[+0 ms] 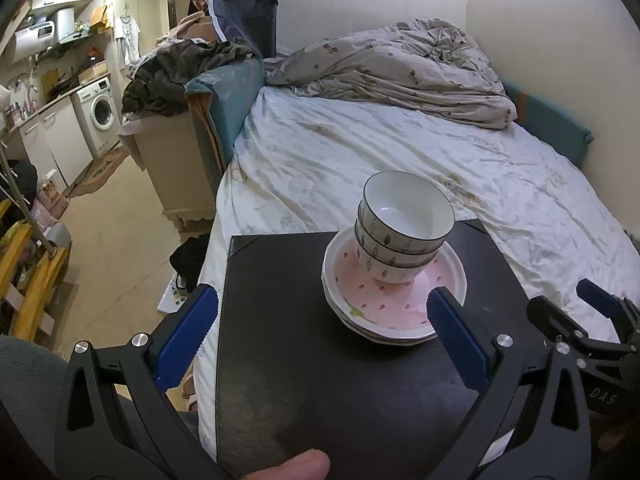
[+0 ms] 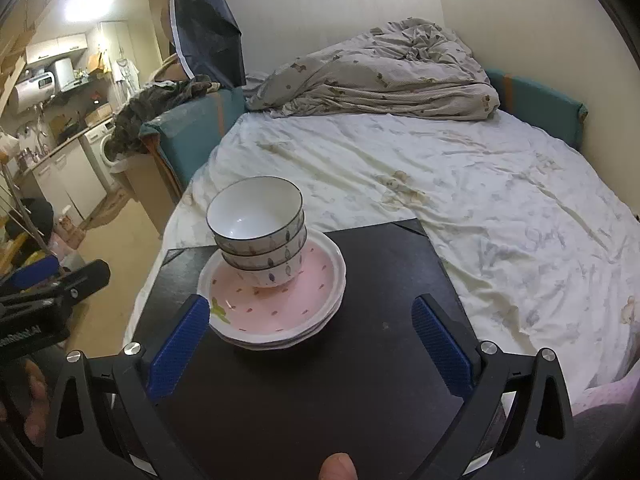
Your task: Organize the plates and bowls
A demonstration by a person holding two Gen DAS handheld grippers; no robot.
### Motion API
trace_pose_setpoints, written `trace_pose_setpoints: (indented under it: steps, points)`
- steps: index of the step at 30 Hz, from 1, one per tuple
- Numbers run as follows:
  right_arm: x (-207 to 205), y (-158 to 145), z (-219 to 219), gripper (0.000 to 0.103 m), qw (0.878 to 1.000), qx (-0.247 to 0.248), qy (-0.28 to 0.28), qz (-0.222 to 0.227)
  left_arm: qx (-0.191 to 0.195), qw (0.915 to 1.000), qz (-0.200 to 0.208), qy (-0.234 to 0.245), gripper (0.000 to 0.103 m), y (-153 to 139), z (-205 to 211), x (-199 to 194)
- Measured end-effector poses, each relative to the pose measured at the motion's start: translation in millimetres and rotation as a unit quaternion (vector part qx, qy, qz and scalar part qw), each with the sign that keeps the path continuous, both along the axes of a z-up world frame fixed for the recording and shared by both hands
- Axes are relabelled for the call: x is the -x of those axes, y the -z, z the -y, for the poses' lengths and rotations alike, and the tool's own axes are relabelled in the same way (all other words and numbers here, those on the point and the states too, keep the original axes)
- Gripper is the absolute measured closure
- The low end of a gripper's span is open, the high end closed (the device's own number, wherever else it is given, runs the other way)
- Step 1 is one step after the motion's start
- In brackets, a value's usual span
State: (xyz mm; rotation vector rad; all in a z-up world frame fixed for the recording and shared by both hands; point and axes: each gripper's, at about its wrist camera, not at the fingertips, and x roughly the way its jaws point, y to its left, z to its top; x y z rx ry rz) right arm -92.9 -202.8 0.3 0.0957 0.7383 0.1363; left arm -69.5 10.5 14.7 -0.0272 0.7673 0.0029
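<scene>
Three white bowls with leaf marks are nested upright in one stack. The stack stands inside the top pink strawberry plate of a short pile of plates on a black board. My left gripper is open and empty, held low over the board's near left part, its right finger close to the plates' rim. My right gripper is open and empty, its left finger beside the plates' near left rim.
The board lies on a bed with a white sheet and a crumpled duvet at the far end. The floor and a kitchen area with a washing machine lie to the left. The other gripper shows at each view's edge.
</scene>
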Motion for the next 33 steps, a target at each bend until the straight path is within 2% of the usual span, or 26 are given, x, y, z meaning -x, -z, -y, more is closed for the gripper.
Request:
trace_pose_setpoints:
  steps: [33]
  points:
    - [0.1, 2.2, 9.7, 0.0, 1.0, -0.011, 0.019, -0.01, 0.006, 1.0, -0.007, 0.001, 0.0, 2.5, 3.3, 2.7]
